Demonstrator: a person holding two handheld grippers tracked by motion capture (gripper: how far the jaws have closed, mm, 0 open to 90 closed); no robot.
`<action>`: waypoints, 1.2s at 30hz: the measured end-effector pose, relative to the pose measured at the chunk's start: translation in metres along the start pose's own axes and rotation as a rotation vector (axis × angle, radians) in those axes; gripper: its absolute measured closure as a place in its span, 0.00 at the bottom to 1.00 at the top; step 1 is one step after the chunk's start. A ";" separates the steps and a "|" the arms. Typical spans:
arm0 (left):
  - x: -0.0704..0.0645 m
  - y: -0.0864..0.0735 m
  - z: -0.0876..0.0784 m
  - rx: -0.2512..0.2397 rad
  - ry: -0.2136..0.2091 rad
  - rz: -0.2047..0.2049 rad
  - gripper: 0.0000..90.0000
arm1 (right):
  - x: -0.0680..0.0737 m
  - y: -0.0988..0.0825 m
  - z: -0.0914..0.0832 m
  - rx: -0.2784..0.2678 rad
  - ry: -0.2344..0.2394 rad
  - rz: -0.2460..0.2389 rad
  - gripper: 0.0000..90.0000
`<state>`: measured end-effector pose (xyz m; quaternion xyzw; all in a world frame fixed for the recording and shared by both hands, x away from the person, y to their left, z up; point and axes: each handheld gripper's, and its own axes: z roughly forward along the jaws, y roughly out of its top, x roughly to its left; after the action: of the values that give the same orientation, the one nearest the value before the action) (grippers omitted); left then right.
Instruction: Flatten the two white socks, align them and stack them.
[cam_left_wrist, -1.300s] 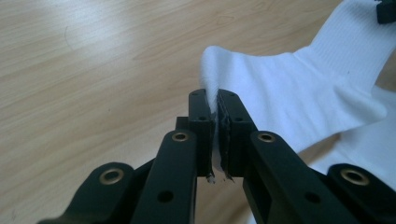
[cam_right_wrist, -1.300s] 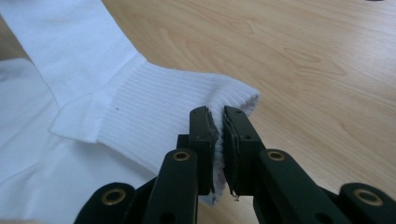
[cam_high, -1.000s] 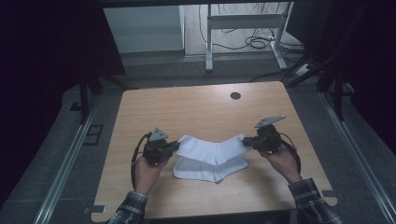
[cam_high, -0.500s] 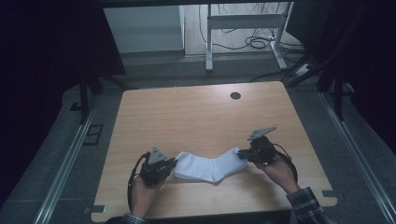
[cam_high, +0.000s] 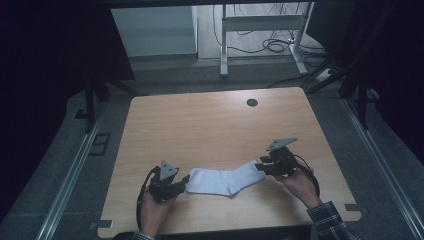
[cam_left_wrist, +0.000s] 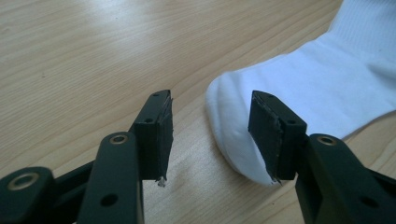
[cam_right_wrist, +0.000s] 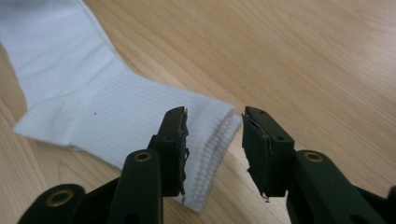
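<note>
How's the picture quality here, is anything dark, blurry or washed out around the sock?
High view: dim, black surroundings, the table evenly lit, the white sock bright but soft in detail. Left gripper view: soft glare on the wood at top, the sock's toe fairly sharp, jaws slightly blurred. Right gripper view: the ribbed cuff is crisp, the far sock a little washed out.

We take this for a lab or test room rather than a home. The bare wooden table (cam_high: 210, 125) with a cable hole (cam_high: 252, 102) near its far edge stands inside a frame of metal rails (cam_high: 70, 175), dark curtains hang at both sides, and loose cables (cam_high: 272, 46) lie on the floor beyond a metal desk frame (cam_high: 260, 22).
</note>
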<state>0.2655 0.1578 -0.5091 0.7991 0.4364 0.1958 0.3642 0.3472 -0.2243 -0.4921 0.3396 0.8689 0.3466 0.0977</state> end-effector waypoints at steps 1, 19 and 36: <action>0.000 -0.001 0.003 0.007 -0.008 -0.004 0.55 | 0.000 0.000 0.000 -0.003 -0.003 0.004 0.64; 0.003 -0.006 0.031 0.069 -0.081 -0.010 0.62 | 0.004 -0.013 0.028 0.081 0.004 0.007 0.67; 0.014 0.001 0.027 0.036 -0.142 -0.075 0.94 | 0.007 -0.010 0.025 0.090 0.028 0.029 0.84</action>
<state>0.2906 0.1578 -0.5265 0.8003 0.4426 0.1170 0.3871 0.3469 -0.2121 -0.5171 0.3515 0.8798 0.3133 0.0653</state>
